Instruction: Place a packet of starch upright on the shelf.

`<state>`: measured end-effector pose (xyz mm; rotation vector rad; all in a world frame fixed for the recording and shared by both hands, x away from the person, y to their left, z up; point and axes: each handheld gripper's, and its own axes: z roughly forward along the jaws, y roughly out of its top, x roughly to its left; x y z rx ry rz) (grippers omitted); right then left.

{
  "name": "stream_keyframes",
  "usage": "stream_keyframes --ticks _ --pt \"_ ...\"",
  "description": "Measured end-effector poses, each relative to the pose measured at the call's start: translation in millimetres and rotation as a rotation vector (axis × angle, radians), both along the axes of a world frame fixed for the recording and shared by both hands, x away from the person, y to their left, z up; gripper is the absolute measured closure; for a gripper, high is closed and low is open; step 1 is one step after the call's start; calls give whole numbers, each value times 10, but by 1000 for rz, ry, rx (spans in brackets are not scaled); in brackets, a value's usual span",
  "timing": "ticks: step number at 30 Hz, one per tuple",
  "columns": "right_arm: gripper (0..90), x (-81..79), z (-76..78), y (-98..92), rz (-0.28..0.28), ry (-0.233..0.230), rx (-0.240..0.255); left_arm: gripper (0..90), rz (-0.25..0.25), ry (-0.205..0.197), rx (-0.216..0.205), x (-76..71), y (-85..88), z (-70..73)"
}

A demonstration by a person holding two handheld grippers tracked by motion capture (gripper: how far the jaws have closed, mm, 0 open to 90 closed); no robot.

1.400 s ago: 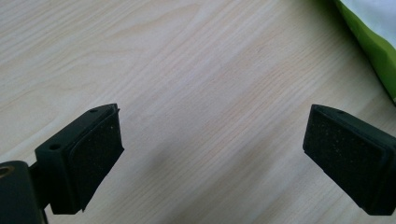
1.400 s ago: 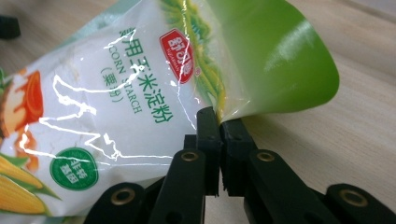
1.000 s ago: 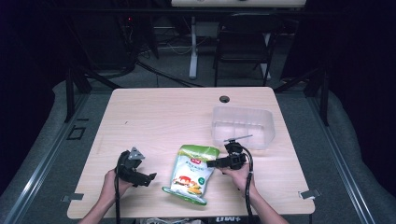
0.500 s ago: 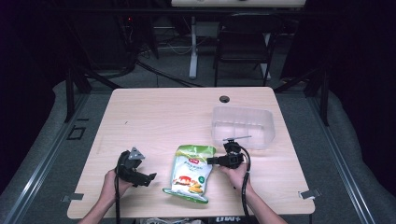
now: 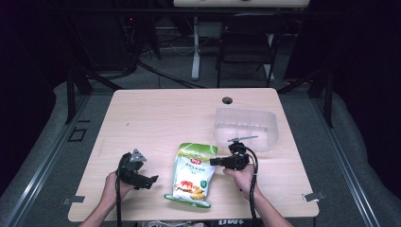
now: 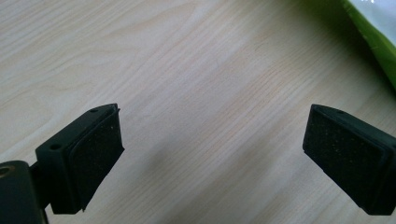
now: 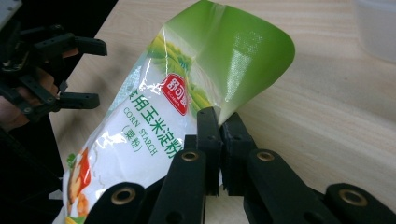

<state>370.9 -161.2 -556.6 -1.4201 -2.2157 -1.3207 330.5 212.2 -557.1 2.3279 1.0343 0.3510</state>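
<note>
A green and white bag of corn starch (image 5: 193,172) lies flat near the table's front edge. My right gripper (image 5: 211,161) comes at it from the right and is shut on the bag's upper right edge. In the right gripper view the jaws (image 7: 219,119) pinch the green top flap of the bag (image 7: 154,130), which curls up. My left gripper (image 5: 150,172) rests to the left of the bag, open, apart from it. In the left gripper view its pads (image 6: 95,154) stand wide over bare wood, with a corner of the bag (image 6: 373,28) at the top right.
A clear plastic bin (image 5: 246,127) stands on the table (image 5: 165,118) just behind my right gripper, and its wall (image 7: 378,28) shows in the right gripper view. A dark cable hole (image 5: 227,100) sits near the far edge. A chair stands beyond the table.
The right hand has shifted slightly toward the bag's upper edge. The left hand and the bag have stayed in place.
</note>
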Motion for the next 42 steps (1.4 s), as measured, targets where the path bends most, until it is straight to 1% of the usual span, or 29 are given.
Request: stream_keyframes --ticks 5,10,13,18,20,27,28,33,37,42 --pt "885 -46 109 -48 -10 -28 8 46 -1 0 -1 -2 1 3" --pt "884 -101 244 -143 -17 -56 29 46 1 1 -3 0 0 -1" --pt "884 -145 333 -198 -14 -81 33 46 2 0 -2 2 -1 -3" --pt "887 -219 460 -287 -19 -119 20 46 -1 -3 -1 -2 -3 3" --pt "889 -242 498 -314 -23 -128 14 47 0 -2 -1 -2 -2 2" --pt "893 -305 599 -409 -36 -150 30 47 0 0 -1 2 -2 -4" --pt "894 -318 619 -422 -38 -154 27 47 1 0 -1 2 -2 -5" --pt "897 -389 695 -458 -33 -174 27 48 1 2 -4 4 -5 -11" --pt "898 -453 744 -496 -30 -188 37 48 -4 3 -1 3 -10 -12" --pt "900 -536 827 -541 -31 -218 34 49 -7 4 2 7 -12 -17"
